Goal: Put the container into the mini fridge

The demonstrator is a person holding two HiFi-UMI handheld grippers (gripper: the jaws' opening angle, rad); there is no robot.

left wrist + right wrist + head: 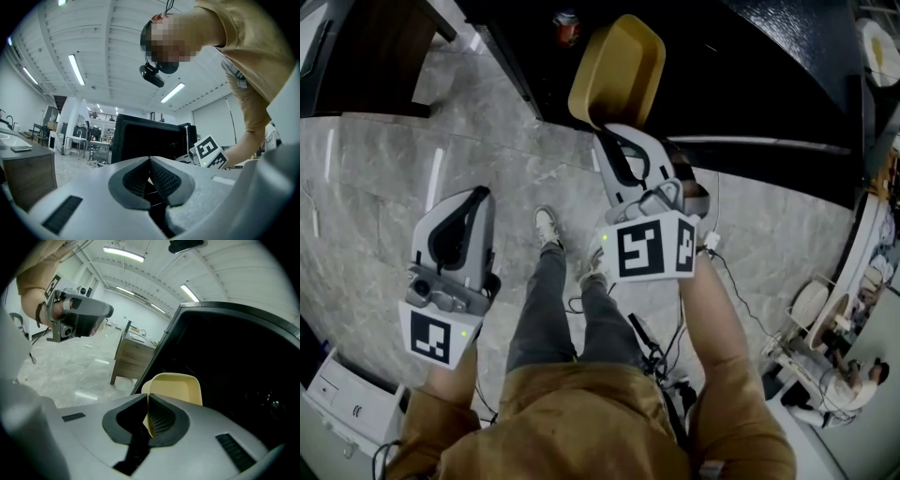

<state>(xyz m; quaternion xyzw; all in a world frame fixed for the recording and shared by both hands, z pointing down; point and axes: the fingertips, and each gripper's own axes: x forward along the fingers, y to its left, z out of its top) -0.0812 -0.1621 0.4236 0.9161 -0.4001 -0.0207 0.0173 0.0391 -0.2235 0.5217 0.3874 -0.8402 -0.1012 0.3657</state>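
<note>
- You stand on a grey marbled stone floor (487, 159), facing the open black mini fridge (243, 357). A brown wooden cabinet (133, 357) stands just beside the fridge.
- The fridge's inside is so dark that no shelves or contents can be made out. A small reddish thing near the top edge of the head view is too blurred to name.
- The shallow yellow plastic container (617, 67) is up in the air at the fridge's opening, tilted so its hollow faces you. That hollow shows nothing inside it. Its near rim is hidden behind your right gripper.
- Your right gripper (147, 401) is pinching the container's rim, with the thin wall clamped between the pads.
- Your left gripper (150, 161) hangs over the floor, well apart from the container. Its jaws are pressed together with nothing between them.
</note>
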